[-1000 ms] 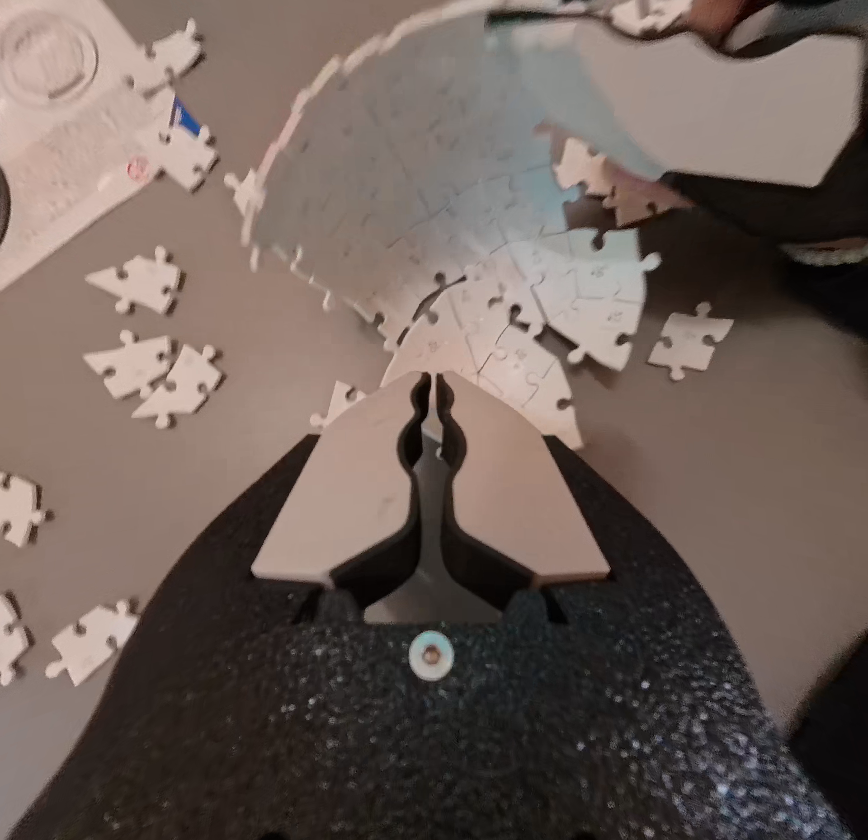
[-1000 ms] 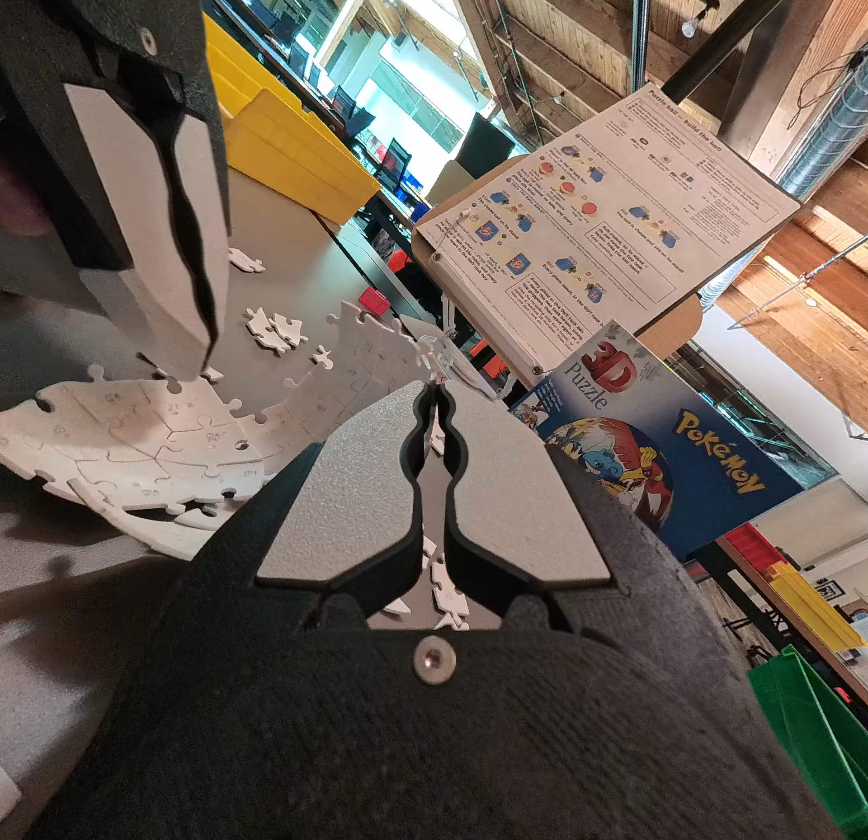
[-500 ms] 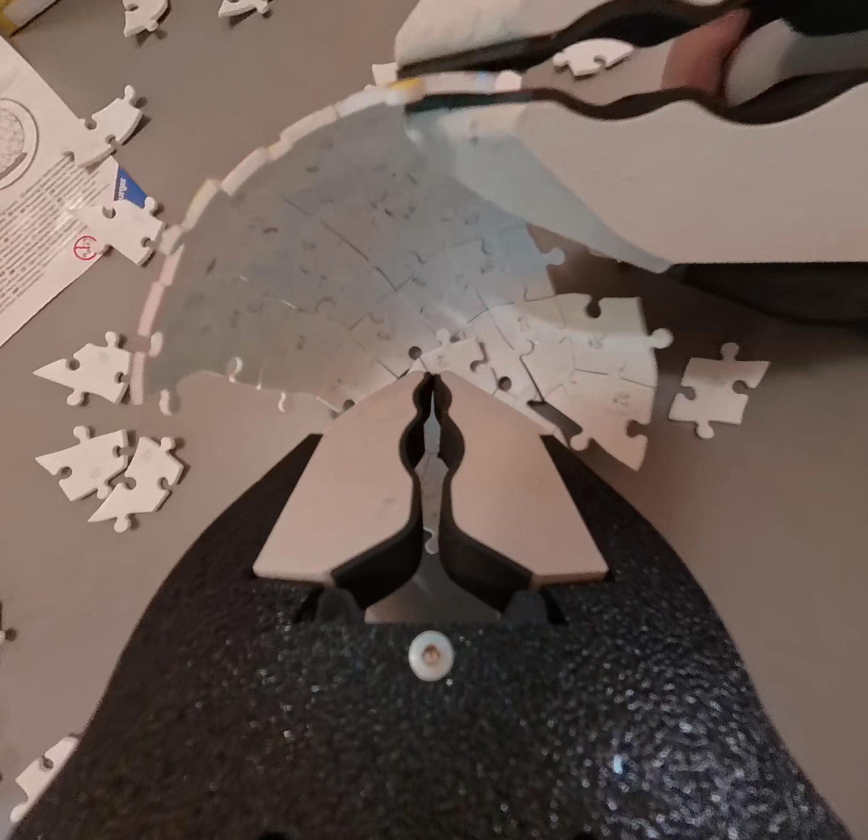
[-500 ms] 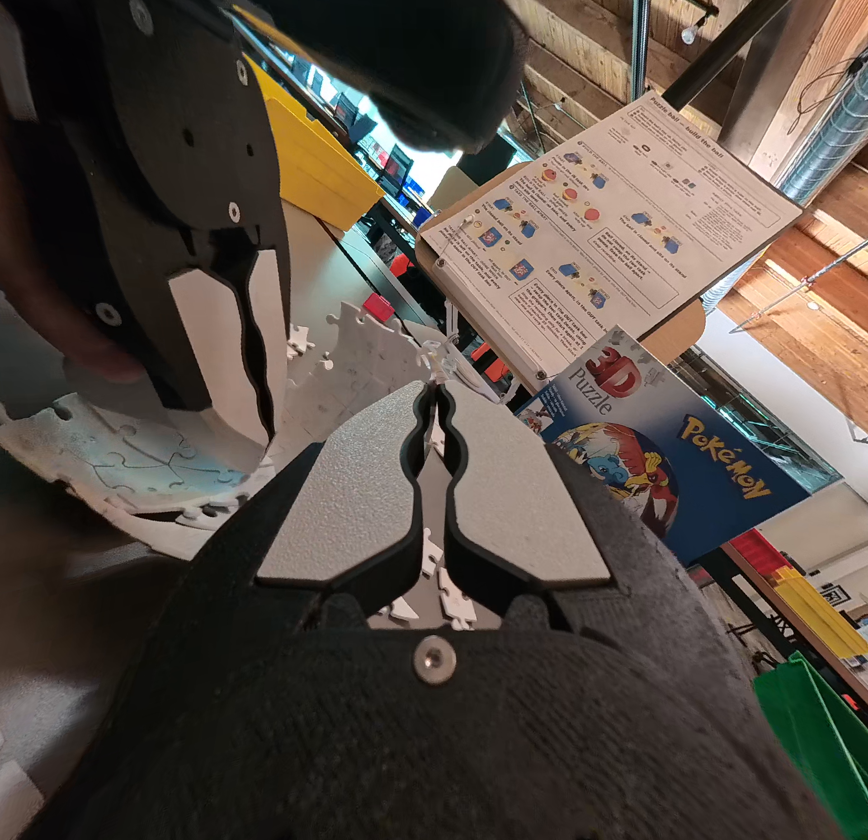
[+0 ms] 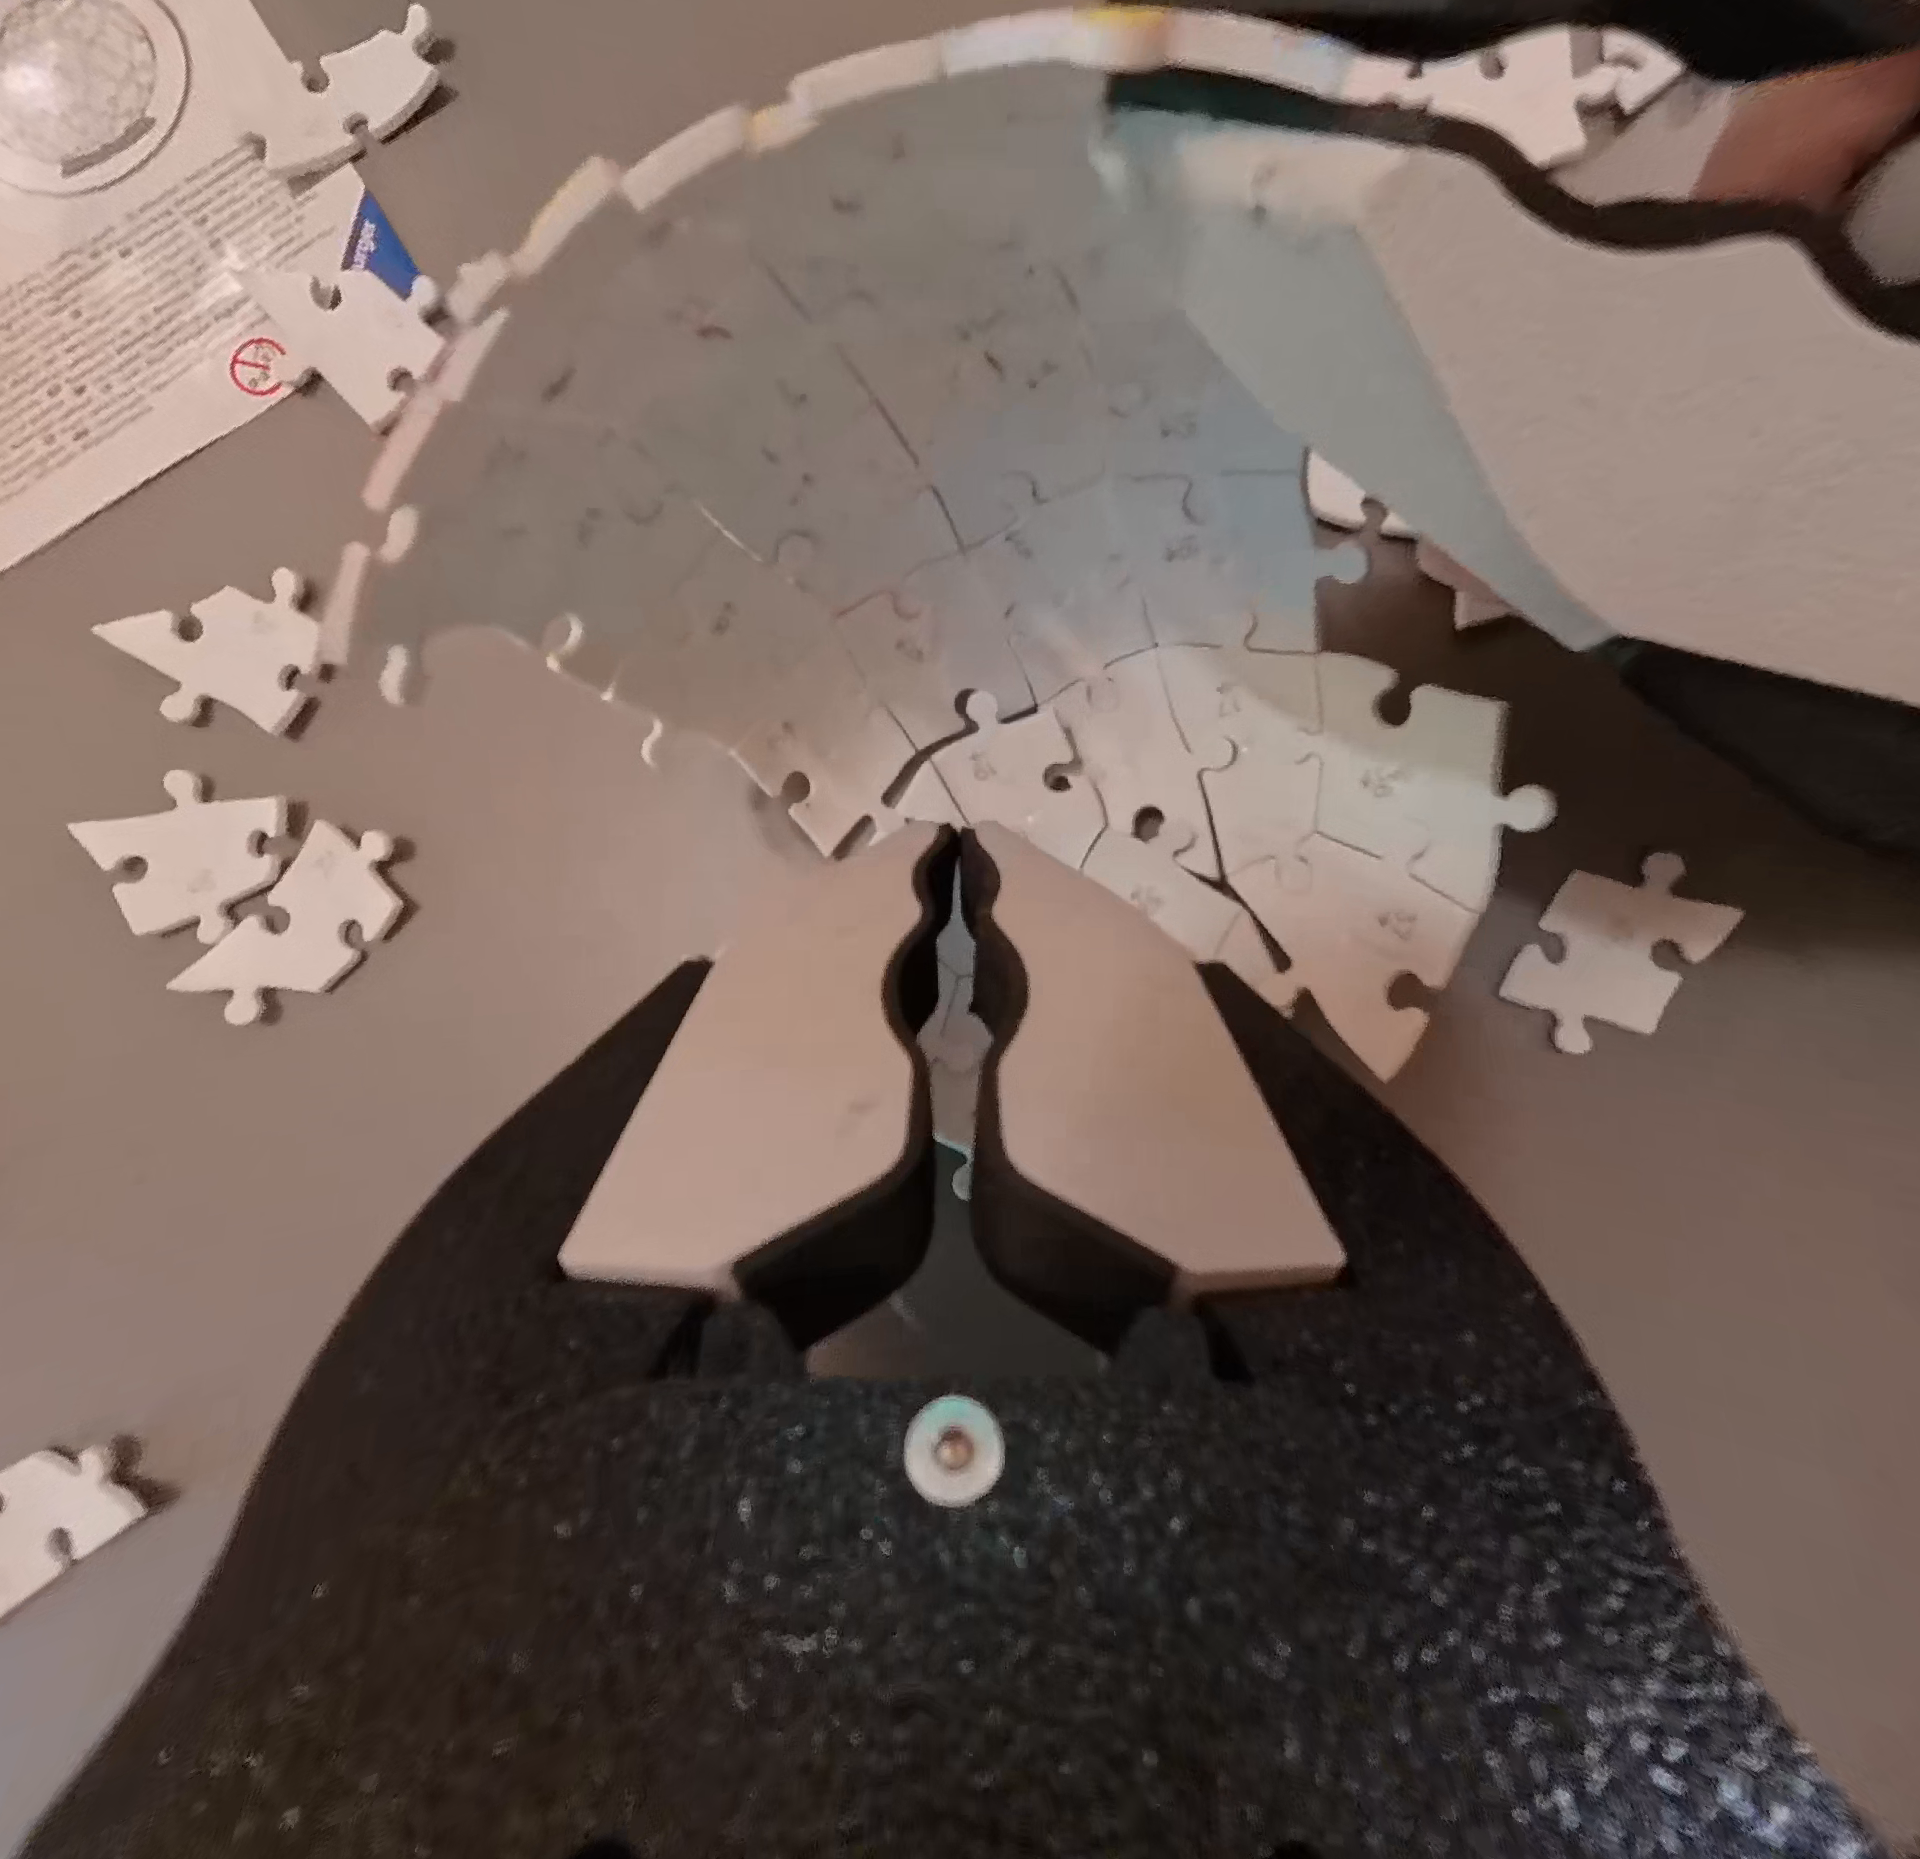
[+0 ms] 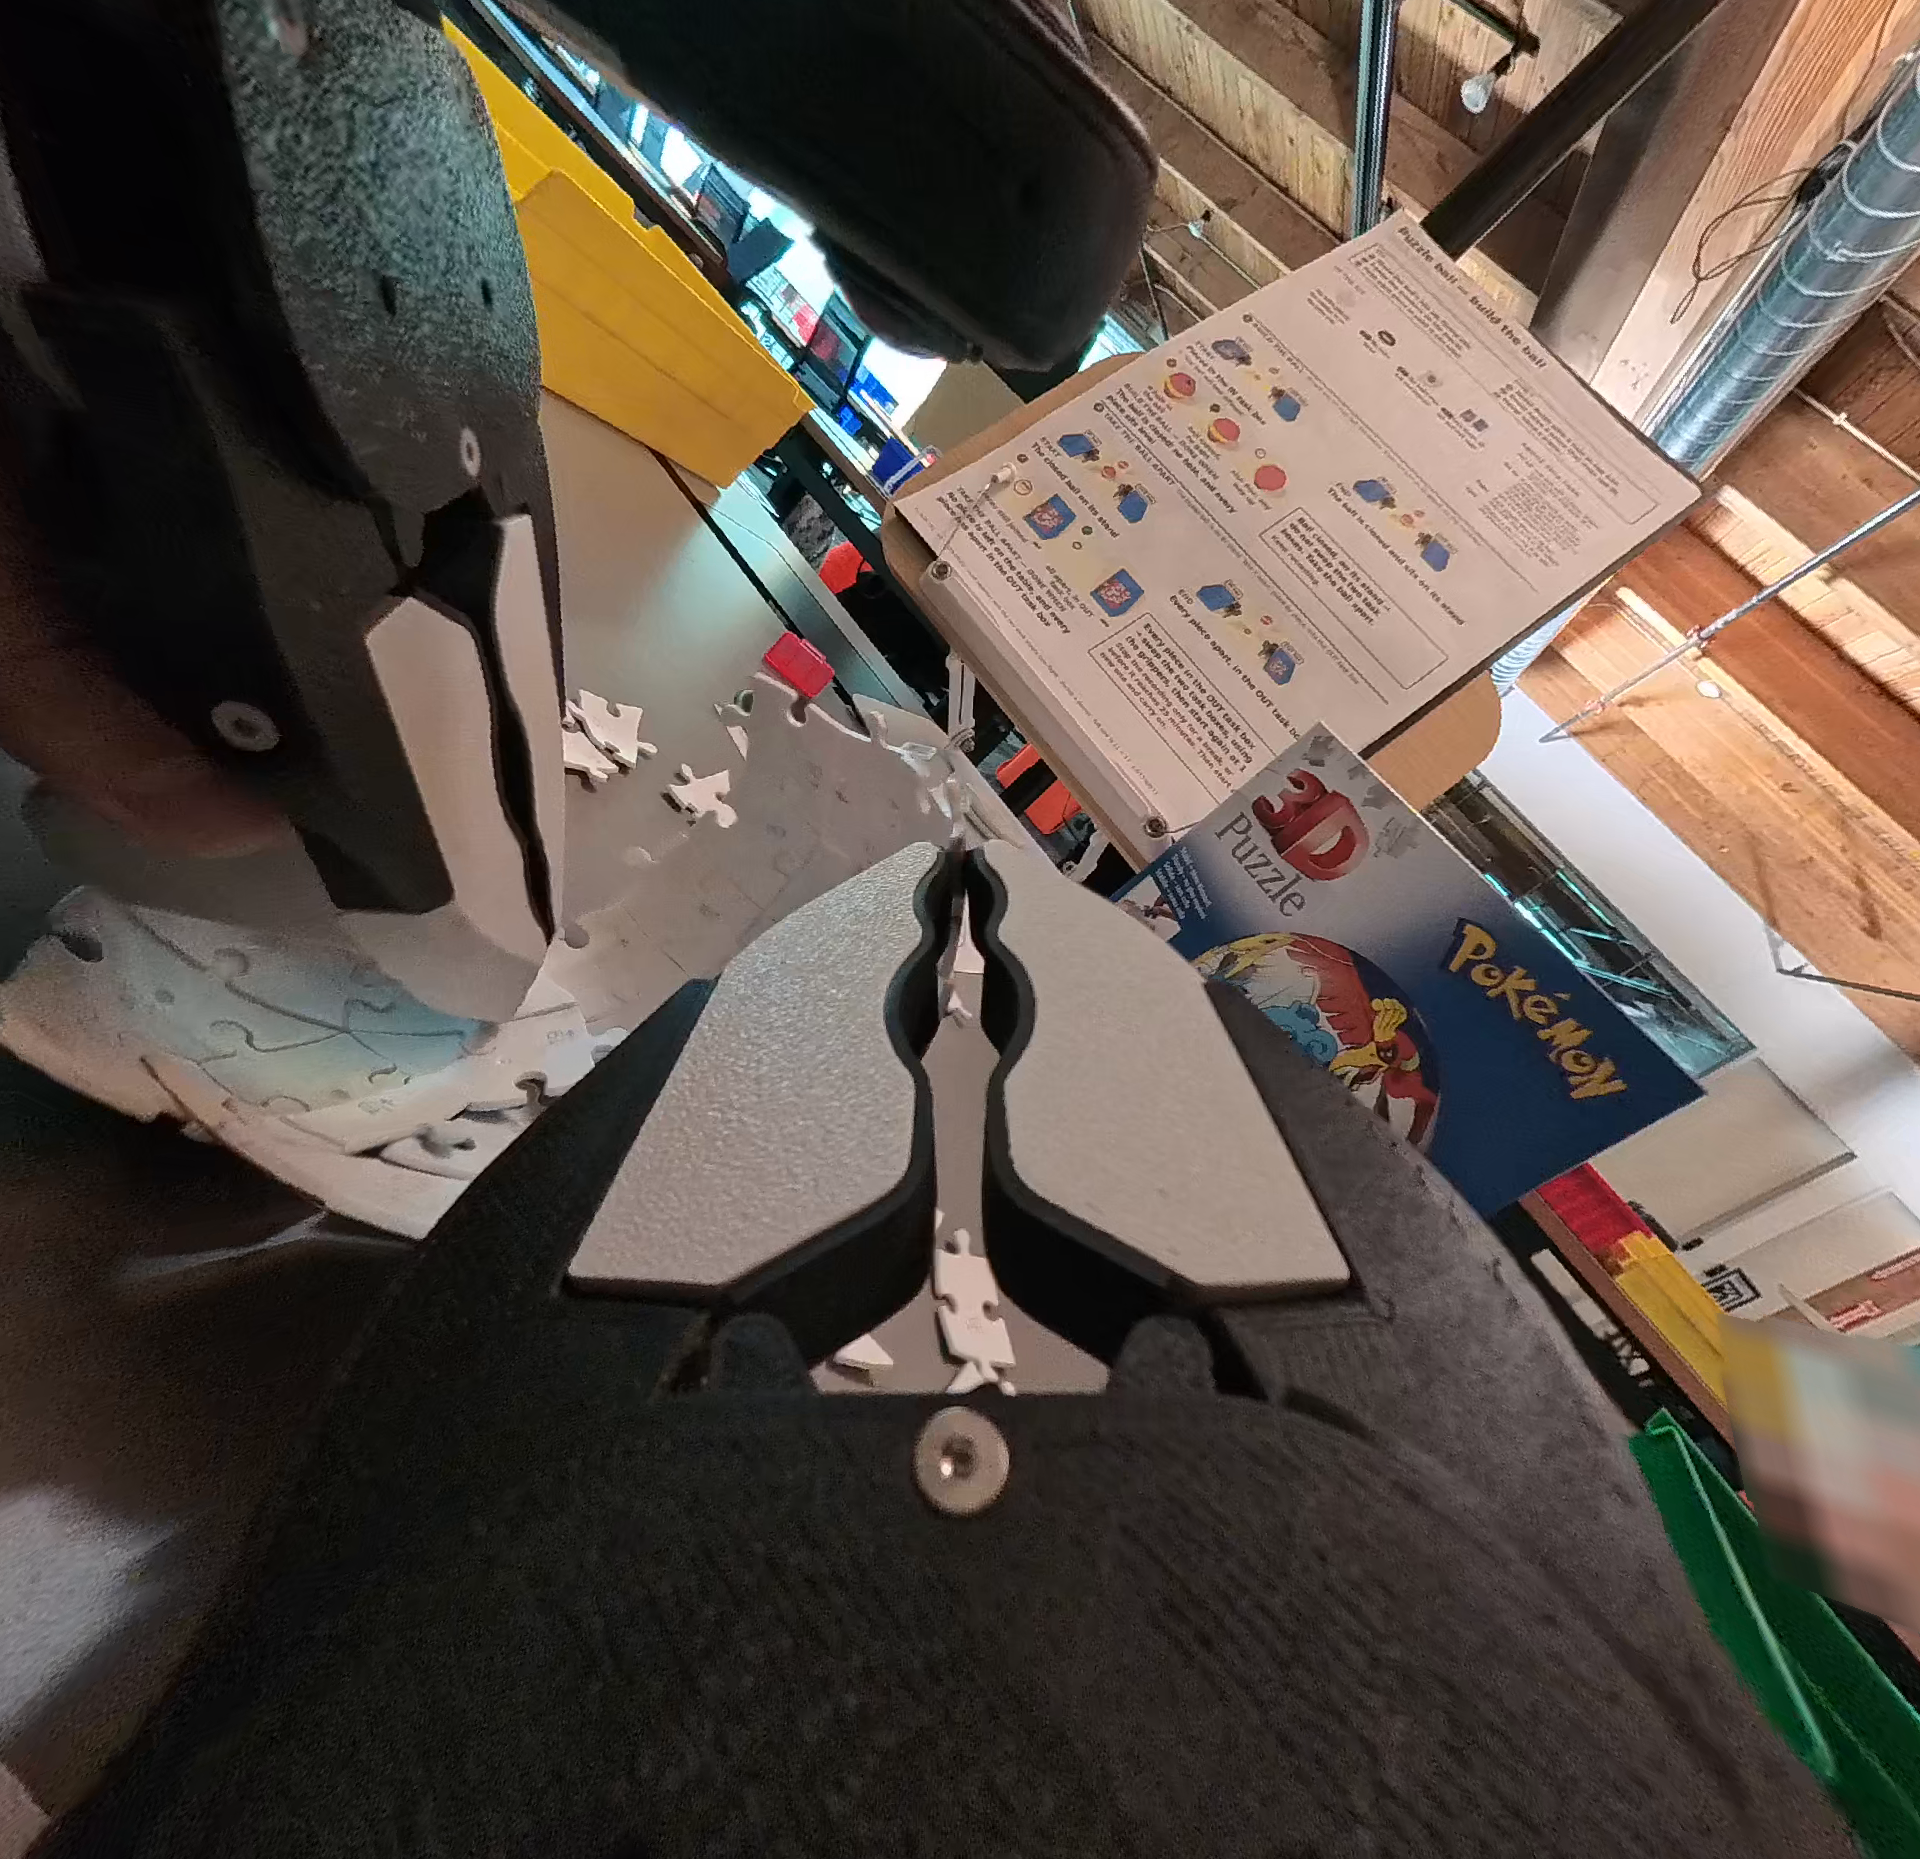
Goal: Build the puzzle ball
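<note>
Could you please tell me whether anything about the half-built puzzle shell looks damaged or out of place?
Yes. The puzzle shell shows open dark seams near the left gripper: one at, another at. Pieces there look partly unseated. The right gripper pinches its rim.

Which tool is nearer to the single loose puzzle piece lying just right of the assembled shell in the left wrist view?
Left. The left tool grips the puzzle shell at its near edge, just left of that loose piece. The right tool clamps the shell's far rim, high above the piece.
</note>
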Motion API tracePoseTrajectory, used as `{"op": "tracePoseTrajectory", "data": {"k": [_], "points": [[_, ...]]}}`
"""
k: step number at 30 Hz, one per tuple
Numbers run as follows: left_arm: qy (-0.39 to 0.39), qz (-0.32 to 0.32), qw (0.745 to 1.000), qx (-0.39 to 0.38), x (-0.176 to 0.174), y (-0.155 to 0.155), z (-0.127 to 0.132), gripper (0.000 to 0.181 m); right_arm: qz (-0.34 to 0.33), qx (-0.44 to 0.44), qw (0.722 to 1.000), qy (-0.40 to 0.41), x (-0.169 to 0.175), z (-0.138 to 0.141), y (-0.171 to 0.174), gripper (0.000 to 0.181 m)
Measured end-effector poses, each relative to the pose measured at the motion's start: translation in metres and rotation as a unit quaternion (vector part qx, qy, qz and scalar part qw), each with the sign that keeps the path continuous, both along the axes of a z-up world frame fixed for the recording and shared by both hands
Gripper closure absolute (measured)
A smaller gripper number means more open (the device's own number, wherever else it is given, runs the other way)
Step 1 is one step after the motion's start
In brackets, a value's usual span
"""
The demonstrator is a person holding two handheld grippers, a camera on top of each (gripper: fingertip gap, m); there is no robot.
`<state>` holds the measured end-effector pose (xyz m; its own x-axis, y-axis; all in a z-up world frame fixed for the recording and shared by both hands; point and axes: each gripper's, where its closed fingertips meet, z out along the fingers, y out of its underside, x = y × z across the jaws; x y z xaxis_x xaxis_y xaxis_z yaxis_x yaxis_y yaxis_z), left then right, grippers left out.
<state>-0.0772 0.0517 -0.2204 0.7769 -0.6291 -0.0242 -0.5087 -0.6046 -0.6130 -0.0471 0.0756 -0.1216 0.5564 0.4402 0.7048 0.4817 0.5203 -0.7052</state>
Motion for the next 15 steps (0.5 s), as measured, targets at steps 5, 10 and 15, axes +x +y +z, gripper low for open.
{"op": "tracePoseTrajectory", "data": {"k": [5,10,15], "points": [[-0.052,-0.011,0.998,0.020,0.011,0.006,0.017,0.181,-0.002,0.003,1.000,-0.003,0.000,0.000,0.000,0.179],[-0.021,-0.053,0.998,0.010,0.013,0.003,0.002,0.181,-0.001,0.004,1.000,-0.002,0.000,0.001,0.000,0.179],[-0.018,-0.055,0.998,0.017,0.014,0.006,0.001,0.181,0.002,0.000,1.000,0.002,0.000,0.001,0.000,0.179]]}}
